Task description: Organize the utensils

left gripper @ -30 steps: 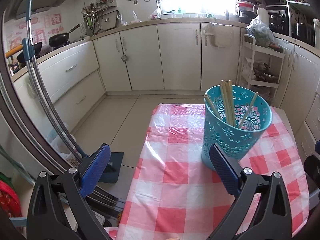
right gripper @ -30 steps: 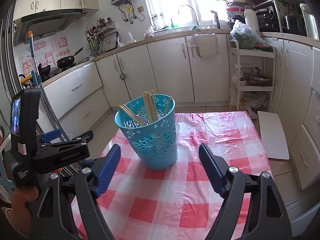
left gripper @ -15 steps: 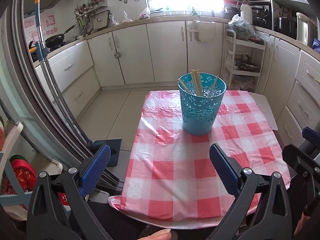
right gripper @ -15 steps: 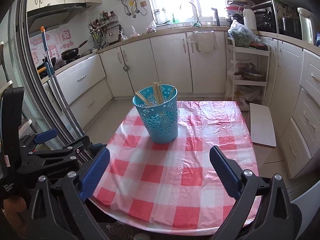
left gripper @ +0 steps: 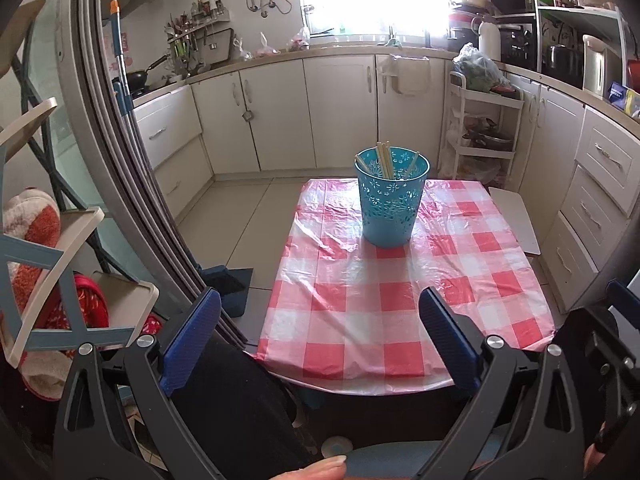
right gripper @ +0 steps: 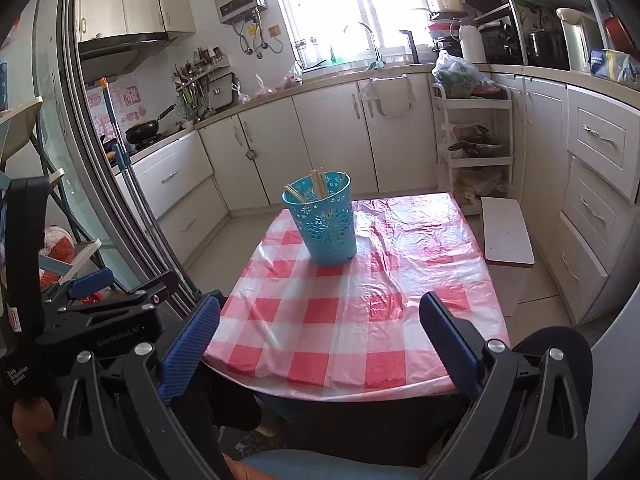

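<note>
Both grippers have backed away from basket (left gripper: 390, 200).

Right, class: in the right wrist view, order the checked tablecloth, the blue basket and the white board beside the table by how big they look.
1. checked tablecloth, clearly largest.
2. blue basket and white board: these look much alike, so I would not rank them.

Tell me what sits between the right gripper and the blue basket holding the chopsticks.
Nothing visible: only bare checked tablecloth lies between the open right gripper and the blue basket, where the chopsticks stand.
</note>
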A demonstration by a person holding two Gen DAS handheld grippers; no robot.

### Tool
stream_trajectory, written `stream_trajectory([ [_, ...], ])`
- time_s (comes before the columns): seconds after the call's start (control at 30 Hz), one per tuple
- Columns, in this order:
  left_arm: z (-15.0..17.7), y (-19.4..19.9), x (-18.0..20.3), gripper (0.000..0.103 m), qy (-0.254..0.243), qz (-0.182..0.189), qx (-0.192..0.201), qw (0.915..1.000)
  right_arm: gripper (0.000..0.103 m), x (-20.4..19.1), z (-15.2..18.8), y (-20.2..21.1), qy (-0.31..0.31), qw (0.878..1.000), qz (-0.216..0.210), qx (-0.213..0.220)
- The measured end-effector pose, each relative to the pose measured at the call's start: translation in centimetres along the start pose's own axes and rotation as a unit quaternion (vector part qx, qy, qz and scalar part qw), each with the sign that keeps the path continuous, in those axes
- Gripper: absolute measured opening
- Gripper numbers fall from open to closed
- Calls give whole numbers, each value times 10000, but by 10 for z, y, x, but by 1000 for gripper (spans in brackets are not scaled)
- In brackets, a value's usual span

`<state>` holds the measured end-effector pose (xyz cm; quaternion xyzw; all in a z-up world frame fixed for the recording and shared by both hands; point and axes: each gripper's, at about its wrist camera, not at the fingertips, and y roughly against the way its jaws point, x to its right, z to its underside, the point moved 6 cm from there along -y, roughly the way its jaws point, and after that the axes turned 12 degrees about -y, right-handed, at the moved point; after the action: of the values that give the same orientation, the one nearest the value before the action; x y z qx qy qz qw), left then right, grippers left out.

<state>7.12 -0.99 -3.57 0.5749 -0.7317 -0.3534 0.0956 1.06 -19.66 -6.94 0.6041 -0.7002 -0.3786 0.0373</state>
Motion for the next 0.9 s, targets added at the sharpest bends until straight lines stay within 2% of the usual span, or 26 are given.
stream_trajectory([
  [0.17,5,20,-5,95,113,-13,152,9998,96,-8,12,10,142,9999,-37,57],
  [0.9,9,64,-14,95,183,-177,508,9984,96,-30,20,41,508,9979,-258,309],
])
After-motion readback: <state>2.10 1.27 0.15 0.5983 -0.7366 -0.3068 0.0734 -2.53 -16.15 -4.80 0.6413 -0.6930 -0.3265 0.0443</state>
